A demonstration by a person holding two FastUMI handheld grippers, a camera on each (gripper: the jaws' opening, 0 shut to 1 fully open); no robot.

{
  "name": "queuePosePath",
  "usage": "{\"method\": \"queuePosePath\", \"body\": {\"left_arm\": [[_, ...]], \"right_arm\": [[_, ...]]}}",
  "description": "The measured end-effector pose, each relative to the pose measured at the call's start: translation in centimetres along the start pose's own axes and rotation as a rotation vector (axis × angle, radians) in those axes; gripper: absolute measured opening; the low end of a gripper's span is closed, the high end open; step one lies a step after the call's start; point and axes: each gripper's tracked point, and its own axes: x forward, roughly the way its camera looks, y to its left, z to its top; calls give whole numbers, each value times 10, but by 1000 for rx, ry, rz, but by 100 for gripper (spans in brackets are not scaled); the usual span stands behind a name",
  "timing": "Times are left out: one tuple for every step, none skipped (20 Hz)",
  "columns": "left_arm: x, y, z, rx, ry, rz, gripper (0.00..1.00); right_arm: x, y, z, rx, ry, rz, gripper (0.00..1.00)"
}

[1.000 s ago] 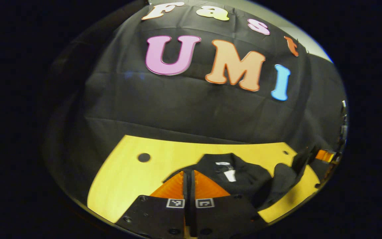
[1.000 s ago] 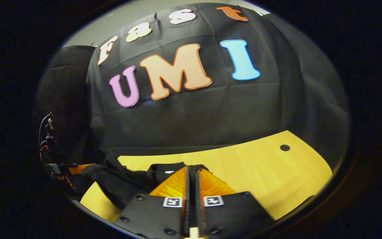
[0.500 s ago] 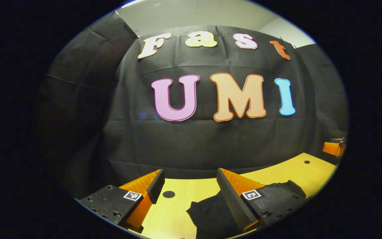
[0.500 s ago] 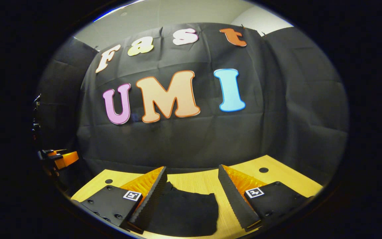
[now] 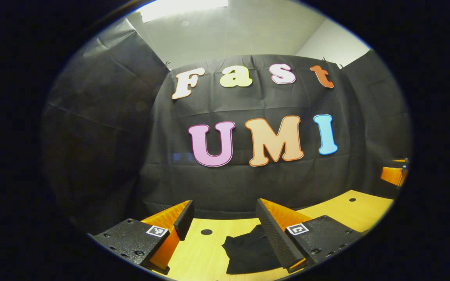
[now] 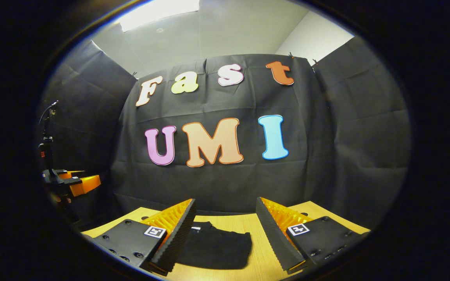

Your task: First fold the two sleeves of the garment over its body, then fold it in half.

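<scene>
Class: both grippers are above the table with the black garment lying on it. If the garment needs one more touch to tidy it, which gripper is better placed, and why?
Probably the right gripper: the garment lies centred between its open fingers. For the left gripper, the garment sits off toward one finger.

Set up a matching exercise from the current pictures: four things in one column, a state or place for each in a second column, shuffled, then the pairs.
Things:
1. garment
2. left gripper
3. table
4. table hole

States or places:
A. open, holding nothing
B. light wood, under the garment
C. dark, folded into a compact bundle, lying on the table
D. small dark round spot between the left gripper's fingers in its view

Pairs: 1-C, 2-A, 3-B, 4-D
</scene>
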Motion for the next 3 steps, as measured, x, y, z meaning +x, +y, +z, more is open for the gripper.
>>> {"method": "queuePosePath", "body": {"left_arm": [[-15,-6,5,-2,-6,-6,98],[-29,-11,9,-3,-11,-12,94],[-41,-14,12,-1,-18,-15,98]], "right_arm": [[-15,0,2,7,-6,6,97],[-30,-2,4,12,-16,6,97],[-44,-4,6,13,-24,5,94]]}}
